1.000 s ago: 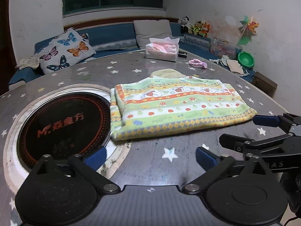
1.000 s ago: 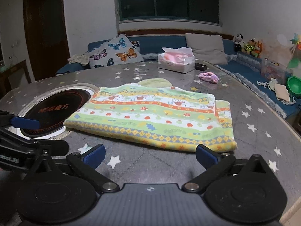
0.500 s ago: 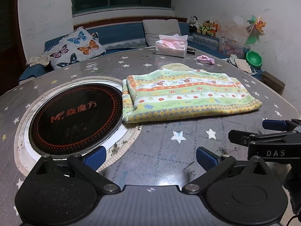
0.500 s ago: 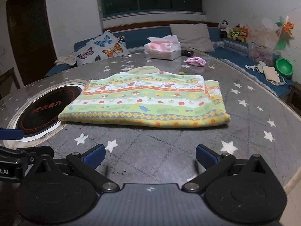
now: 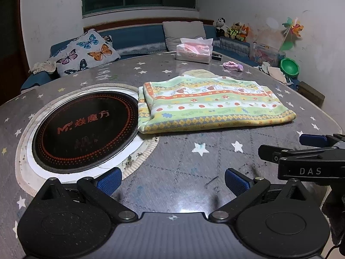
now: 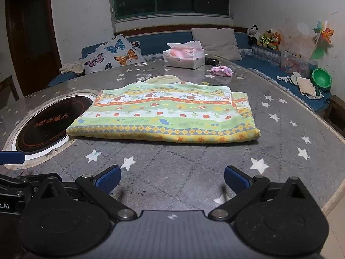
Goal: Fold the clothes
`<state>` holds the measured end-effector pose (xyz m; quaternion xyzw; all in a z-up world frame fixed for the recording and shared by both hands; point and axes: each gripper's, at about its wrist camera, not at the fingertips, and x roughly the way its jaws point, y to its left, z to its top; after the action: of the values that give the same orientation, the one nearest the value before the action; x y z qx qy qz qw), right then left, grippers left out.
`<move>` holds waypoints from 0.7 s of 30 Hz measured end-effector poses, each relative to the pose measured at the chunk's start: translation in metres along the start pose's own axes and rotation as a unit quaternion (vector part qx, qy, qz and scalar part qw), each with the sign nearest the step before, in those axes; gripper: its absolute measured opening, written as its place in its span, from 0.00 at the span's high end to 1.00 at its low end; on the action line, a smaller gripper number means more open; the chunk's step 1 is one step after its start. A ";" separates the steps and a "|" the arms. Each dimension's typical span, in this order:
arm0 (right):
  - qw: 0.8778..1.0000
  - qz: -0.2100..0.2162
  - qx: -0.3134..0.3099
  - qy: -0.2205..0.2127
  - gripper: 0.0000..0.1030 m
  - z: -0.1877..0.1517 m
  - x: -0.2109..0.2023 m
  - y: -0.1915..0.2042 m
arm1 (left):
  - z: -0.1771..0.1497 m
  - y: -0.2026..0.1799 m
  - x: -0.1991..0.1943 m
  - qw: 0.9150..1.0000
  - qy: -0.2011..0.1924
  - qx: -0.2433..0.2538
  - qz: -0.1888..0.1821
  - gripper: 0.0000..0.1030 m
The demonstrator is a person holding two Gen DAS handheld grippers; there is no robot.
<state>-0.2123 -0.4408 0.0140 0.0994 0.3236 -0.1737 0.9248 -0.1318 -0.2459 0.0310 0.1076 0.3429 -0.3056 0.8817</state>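
A folded garment with green, yellow and orange striped print lies flat on the round star-patterned table; it also fills the middle of the right wrist view. My left gripper hovers open over the near table edge, well short of the cloth. My right gripper is open too, empty, and equally far back from the cloth's near hem. The right gripper's side shows at the left wrist view's right edge.
A black induction hob is set into the table left of the garment. A tissue box, a small dark remote and a pink scrunchie sit at the far side. A blue bench with cushions and toys runs behind.
Both grippers have pulled back toward the near table edge and risen, so the folded garment looks farther away. The cloth has not moved; both stay open.
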 end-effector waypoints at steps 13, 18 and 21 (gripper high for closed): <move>1.000 0.001 0.001 0.001 0.00 -0.003 -0.002 0.002 | -0.003 -0.002 -0.003 1.000 0.000 -0.001 -0.005 0.00; 1.000 0.002 0.001 0.002 0.00 -0.004 -0.003 0.003 | -0.005 -0.004 -0.003 1.000 0.003 -0.002 -0.007 0.00; 1.000 0.003 0.002 0.002 0.00 -0.004 -0.004 0.003 | -0.006 -0.004 -0.003 1.000 0.003 -0.002 -0.008 0.00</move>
<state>-0.2163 -0.4361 0.0132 0.1024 0.3245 -0.1718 0.9245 -0.1396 -0.2453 0.0286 0.1037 0.3474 -0.3119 0.8782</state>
